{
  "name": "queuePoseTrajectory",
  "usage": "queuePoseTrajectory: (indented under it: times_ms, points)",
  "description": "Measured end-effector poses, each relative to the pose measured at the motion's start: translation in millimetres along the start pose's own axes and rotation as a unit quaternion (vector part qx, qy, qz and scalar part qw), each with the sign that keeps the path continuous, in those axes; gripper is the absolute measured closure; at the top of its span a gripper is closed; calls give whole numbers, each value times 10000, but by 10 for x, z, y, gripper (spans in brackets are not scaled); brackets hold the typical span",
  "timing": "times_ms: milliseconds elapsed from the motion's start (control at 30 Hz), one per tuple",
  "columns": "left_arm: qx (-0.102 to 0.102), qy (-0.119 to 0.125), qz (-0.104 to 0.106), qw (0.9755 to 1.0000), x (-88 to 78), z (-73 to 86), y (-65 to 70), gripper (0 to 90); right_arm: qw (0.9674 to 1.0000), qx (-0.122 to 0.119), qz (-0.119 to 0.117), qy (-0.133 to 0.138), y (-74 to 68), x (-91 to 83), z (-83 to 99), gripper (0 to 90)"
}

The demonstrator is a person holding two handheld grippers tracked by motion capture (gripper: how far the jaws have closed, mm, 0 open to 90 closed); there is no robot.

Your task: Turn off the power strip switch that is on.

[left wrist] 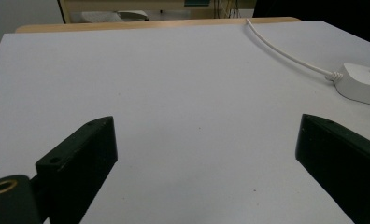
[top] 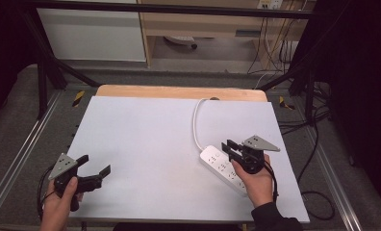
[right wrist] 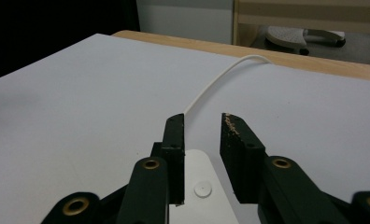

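A white sheet (top: 150, 154) covers most of the wooden table (top: 179, 91), whose bare wood shows as a strip along the far edge. On the sheet, near its right edge and toward the near right corner, lies a white power strip (top: 222, 168), set at a slant. Its white cord (top: 196, 122) runs from the strip's far end toward the far edge of the table, curving there beside a small hole in the wood.

The right gripper (top: 231, 147) hangs over the far end of the power strip, held in the person's right hand (top: 256, 180). In the right gripper view its jaws stand partly apart, with a narrow gap between them and nothing in it, the strip's end just below.

The left gripper (top: 95, 166) sits over the near left corner of the sheet, held in the left hand (top: 58, 202), well apart from the strip. Its jaws are spread wide and hold nothing.
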State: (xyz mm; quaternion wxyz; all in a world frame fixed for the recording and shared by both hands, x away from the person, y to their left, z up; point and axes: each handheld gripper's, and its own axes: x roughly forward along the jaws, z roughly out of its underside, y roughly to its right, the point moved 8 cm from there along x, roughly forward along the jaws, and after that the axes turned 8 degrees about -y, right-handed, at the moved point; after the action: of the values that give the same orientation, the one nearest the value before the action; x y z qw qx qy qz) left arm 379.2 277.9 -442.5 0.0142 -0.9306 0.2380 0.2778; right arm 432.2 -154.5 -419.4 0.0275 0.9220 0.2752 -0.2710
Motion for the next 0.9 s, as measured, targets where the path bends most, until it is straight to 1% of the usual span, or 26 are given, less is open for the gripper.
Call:
queuePoseTrajectory:
  times_ms: [67,200,233,300,367,500,667,767,800,900]
  points:
    - [-4,-2,-10,10000,0,0,-4,55,10000,-36,10,-64,0,25,20,771]
    - [-5,13,1,10000,0,-2,-2,55,9999,-25,54,-138,11,35,39,799]
    - [-11,11,2,10000,0,-2,-2,56,9997,-45,63,-234,20,41,64,825]
    - [-6,4,6,10000,1,-1,-2,57,9997,-42,78,-247,26,49,74,832]
    - [-2,7,11,10000,0,-2,-1,57,9994,-40,59,-345,39,72,118,861]
    - [-13,16,8,10000,0,-3,-4,58,9991,-17,46,-424,44,96,156,889]
    - [3,18,16,10000,-5,-4,-4,58,9988,-9,76,-487,54,126,194,900]
    - [3,17,20,10000,-4,-4,-6,58,9984,18,80,-556,65,152,223,900]
    - [1,19,18,10000,-5,-5,-8,58,9980,45,105,-624,75,167,244,900]
    - [-10,30,17,10000,-6,-7,-9,58,9975,64,147,-686,89,172,272,900]
